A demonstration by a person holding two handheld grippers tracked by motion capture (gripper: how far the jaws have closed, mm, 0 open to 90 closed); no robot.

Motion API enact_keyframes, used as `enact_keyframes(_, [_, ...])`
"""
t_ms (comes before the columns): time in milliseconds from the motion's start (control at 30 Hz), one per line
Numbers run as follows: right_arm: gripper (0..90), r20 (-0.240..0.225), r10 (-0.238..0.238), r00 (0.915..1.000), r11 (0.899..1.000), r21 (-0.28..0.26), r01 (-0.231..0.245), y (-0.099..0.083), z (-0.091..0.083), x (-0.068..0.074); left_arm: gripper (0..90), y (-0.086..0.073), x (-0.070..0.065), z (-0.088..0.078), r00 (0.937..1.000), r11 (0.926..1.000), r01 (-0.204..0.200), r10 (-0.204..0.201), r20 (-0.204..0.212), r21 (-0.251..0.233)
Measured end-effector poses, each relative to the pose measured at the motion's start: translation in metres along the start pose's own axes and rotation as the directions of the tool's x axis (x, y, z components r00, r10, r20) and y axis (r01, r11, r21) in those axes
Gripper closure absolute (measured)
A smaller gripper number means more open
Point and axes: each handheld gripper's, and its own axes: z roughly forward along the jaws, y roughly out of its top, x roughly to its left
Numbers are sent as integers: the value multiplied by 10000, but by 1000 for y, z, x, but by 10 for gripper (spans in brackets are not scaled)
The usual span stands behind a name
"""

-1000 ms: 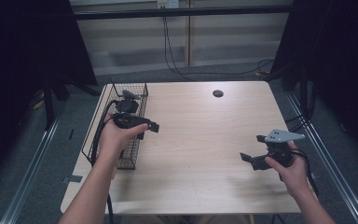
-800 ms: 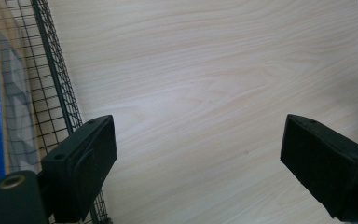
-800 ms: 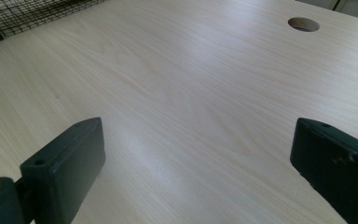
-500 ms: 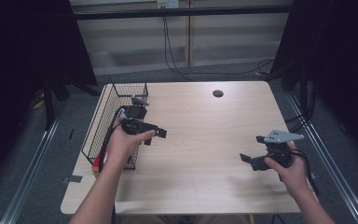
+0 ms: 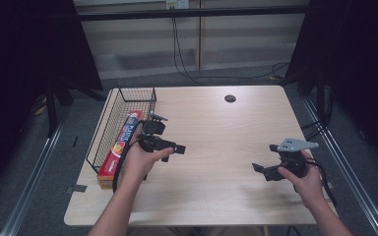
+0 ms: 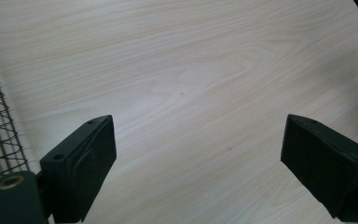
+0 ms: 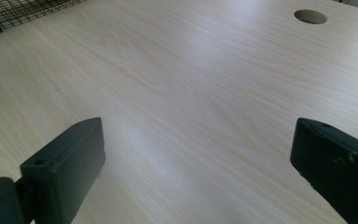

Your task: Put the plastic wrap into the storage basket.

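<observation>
Jaws of the left gripper stand spread over bare table, nothing between them, just right of the wire basket holding a red box. Right gripper, well apart, is likewise spread and empty.

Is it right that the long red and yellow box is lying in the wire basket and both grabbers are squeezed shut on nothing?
Not quite. The box does lie in the wire basket, but the left gripper and the right gripper are open, not shut. Each gripper view shows its jaws wide apart over bare table.
</observation>
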Motion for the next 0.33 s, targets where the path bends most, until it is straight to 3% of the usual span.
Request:
enact_keyframes(233, [27, -279, -120, 9995, 9994, 328, 129, -7, 9, 4, 100, -15, -4, 14, 9998, 9994, -67, 74, 208, -334])
enact_keyframes(333, [27, -563, -121, 9983, 9968, 782, 165, -15, 20, 7, 94, -24, -8, 21, 9988, 9988, -386, 396, 292, -313])
